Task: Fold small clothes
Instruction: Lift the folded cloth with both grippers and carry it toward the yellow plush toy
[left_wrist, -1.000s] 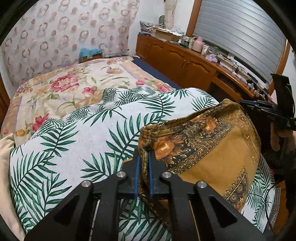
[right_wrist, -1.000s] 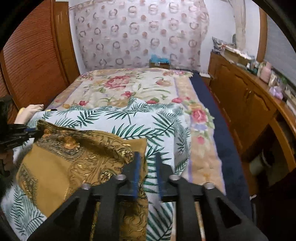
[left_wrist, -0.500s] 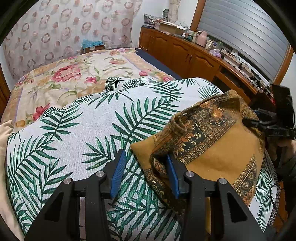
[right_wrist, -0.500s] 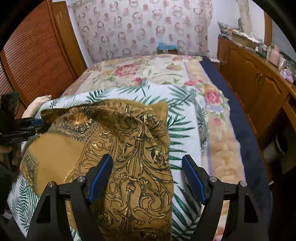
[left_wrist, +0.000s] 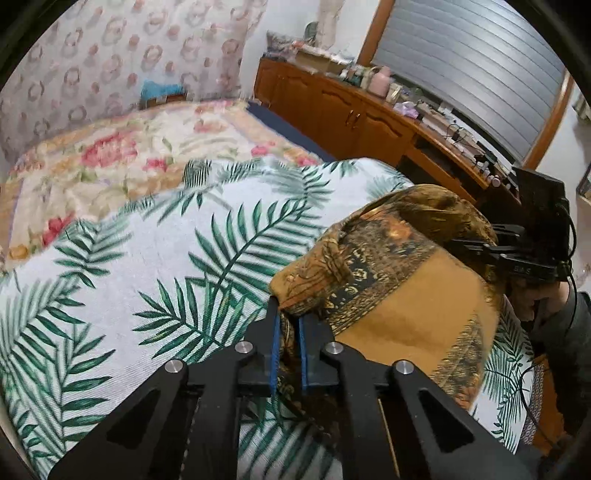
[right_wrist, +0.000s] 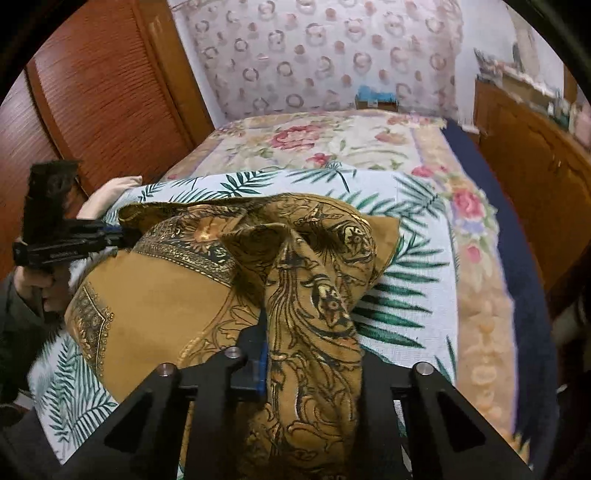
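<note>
Left wrist view: on the palm-leaf sheet (left_wrist: 155, 258), left tongs (left_wrist: 287, 345) and right tongs (right_wrist: 306, 354), just closed, each pinch an opposite end of the ochre garment (left_wrist: 413, 306).

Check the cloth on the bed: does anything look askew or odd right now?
Yes: the ochre patterned cloth is bunched, not flat. A twisted ridge runs up its middle where the right gripper pinches it; the left gripper clamps a crumpled corner.

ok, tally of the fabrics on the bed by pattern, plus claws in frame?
Ochre patterned garment: 1
Palm-leaf sheet: 1
Rose floral bedspread: 1
Claws: 2, the left claw and the right claw, both shut on the garment after just closing
Total: 5
</note>
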